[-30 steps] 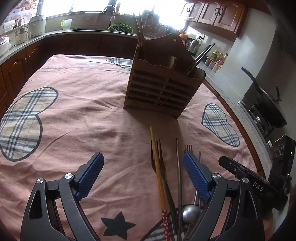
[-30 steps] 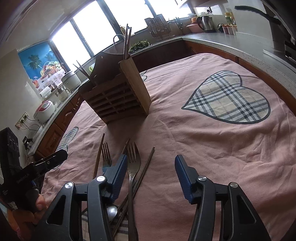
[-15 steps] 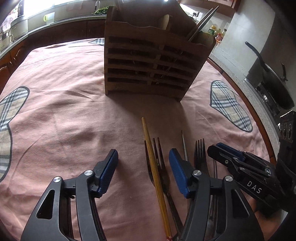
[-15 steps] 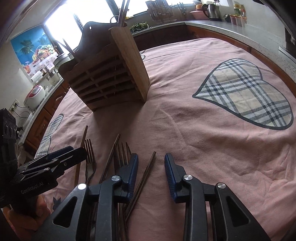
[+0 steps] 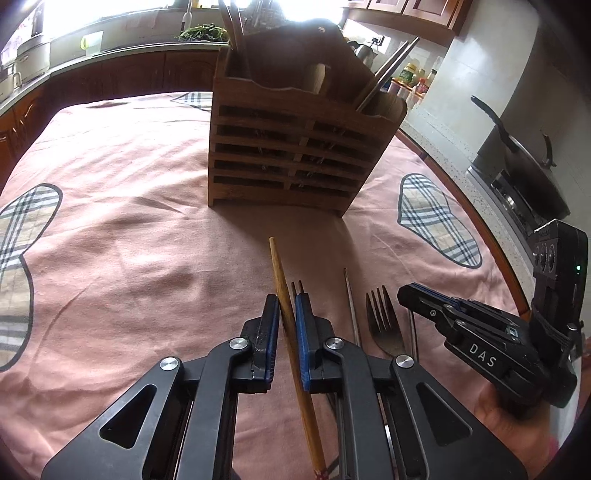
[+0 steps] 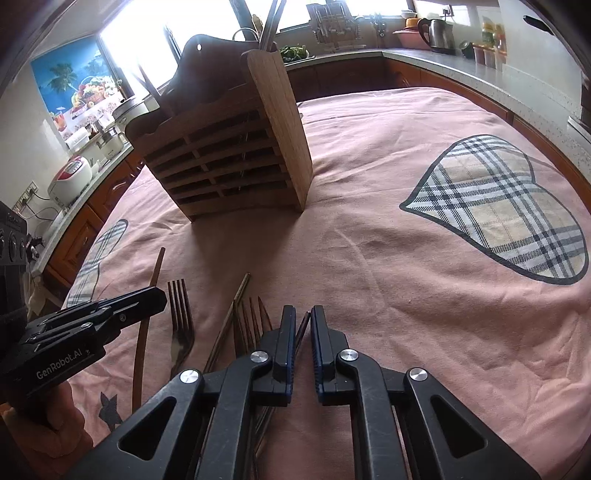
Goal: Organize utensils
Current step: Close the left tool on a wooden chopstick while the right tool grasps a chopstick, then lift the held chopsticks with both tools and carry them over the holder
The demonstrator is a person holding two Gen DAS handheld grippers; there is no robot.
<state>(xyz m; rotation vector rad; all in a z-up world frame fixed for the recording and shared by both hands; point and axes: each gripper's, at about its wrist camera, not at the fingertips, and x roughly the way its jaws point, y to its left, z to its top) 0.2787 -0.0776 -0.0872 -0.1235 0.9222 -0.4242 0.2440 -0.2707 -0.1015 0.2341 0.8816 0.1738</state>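
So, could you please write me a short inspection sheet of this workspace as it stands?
Surface: pink tablecloth with plaid hearts, creased.
Job's things: wooden utensil holder upright, chopsticks inside; forks and a metal chopstick lie flat in front of it.
Clutter: nothing seen on the cloth.
Grippers: left gripper shut on wooden chopstick; right gripper shut on dark chopstick.
Cables: wall cords beside the rice cooker.
Surroundings: kettle, wok, bright windows.
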